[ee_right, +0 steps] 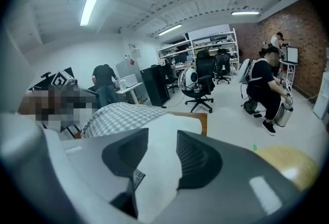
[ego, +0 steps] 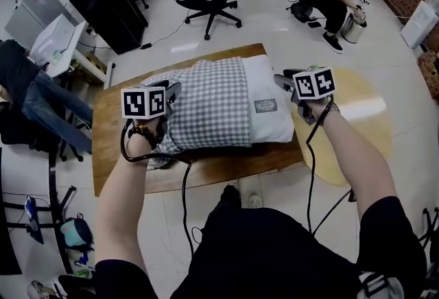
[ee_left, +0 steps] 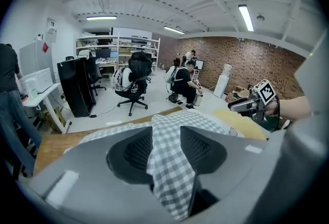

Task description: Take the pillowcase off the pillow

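Head view: the pillow (ego: 269, 95) lies lengthwise on the wooden table (ego: 110, 126), its white end bare toward the table's right edge. The checked pillowcase (ego: 206, 109) covers the rest. The left gripper (ego: 175, 95) is at the case's left end and the right gripper (ego: 280, 79) at the bare end.

Left gripper view: the jaws stand partly apart, and a fold of check fills the gap, apparently pinched (pad contact is hard to confirm).

Right gripper view: the jaws stand half apart, clamped on white pillow beside its label.

The case probably has to slide left along the pillow's long axis, away from the right gripper.
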